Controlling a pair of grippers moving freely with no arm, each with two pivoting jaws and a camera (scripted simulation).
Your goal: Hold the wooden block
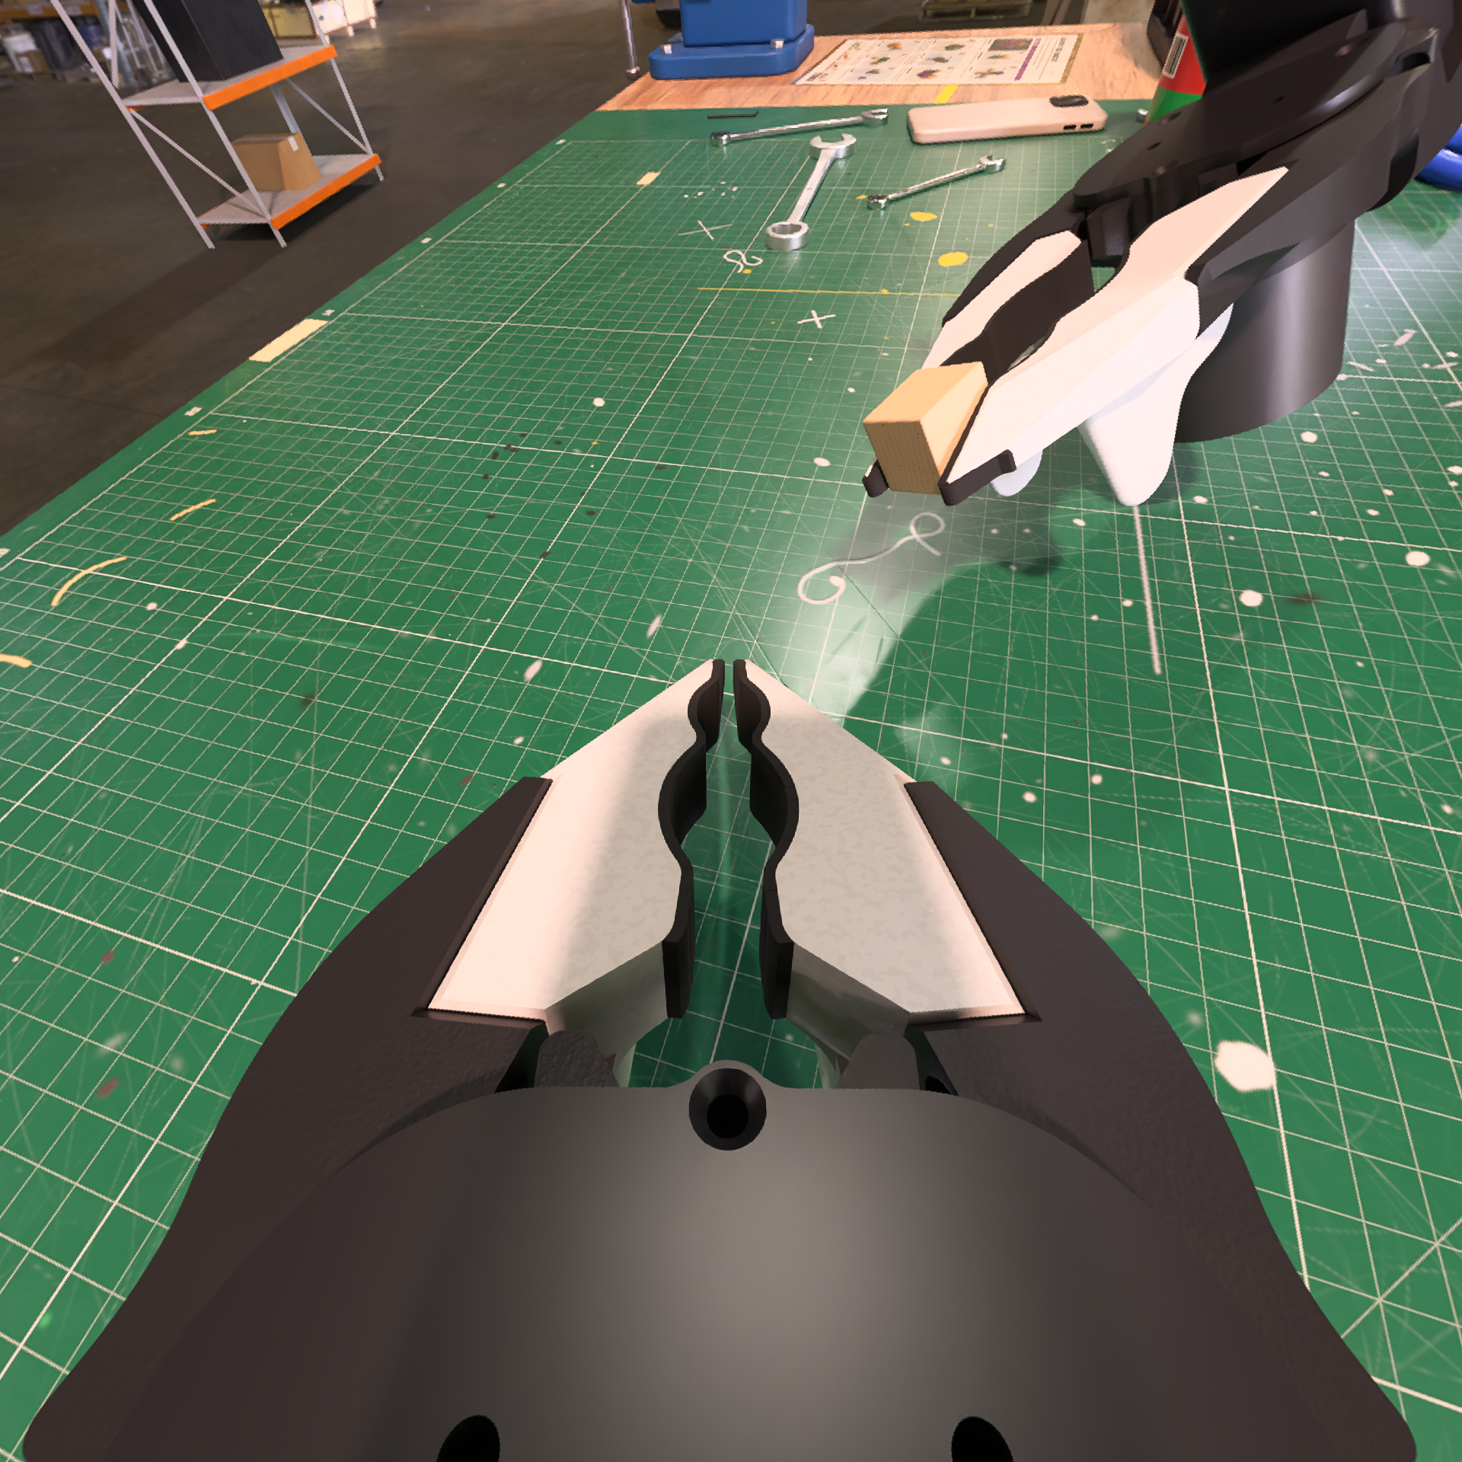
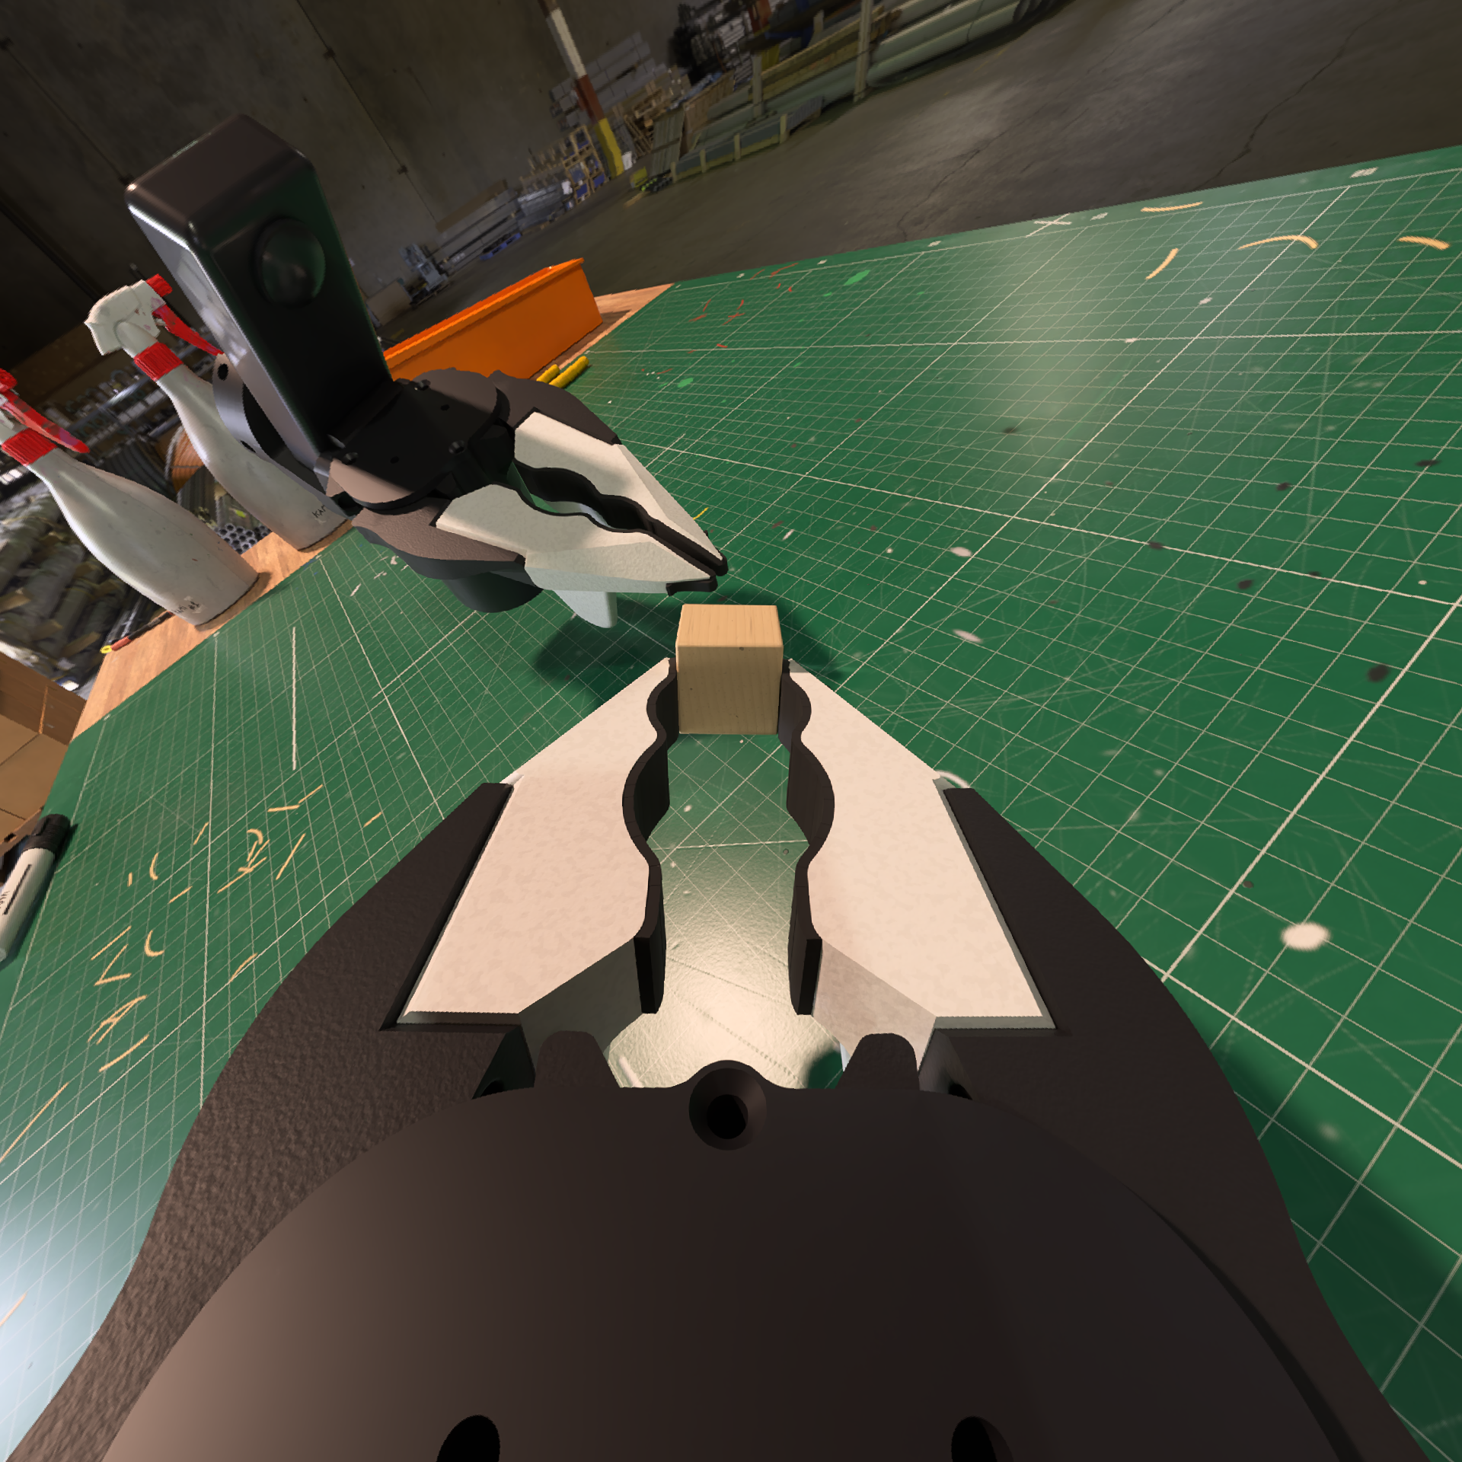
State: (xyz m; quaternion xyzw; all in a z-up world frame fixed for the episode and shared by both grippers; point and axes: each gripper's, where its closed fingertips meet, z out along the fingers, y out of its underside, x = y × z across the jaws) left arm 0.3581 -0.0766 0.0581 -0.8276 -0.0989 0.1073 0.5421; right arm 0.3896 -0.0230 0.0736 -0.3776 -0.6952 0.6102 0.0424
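Observation:
The wooden block (image 2: 728,688) is a small pale cube clamped between the fingertips of my right gripper (image 2: 728,668), which is shut on it. In the left wrist view the block (image 1: 922,427) and the right gripper (image 1: 914,484) hang a little above the green cutting mat (image 1: 443,490), with a shadow beneath. My left gripper (image 1: 729,668) is shut and empty, its tips almost touching, low over the mat and pointing toward the block from a short distance. It also shows in the right wrist view (image 2: 712,571), just beyond the block.
Three wrenches (image 1: 811,190) and a pink phone (image 1: 1005,120) lie at the mat's far end, by a blue machine base (image 1: 732,47). Two spray bottles (image 2: 134,522), an orange bin (image 2: 506,324) and a marker (image 2: 28,878) stand along another edge. A shelf rack (image 1: 237,119) stands on the floor.

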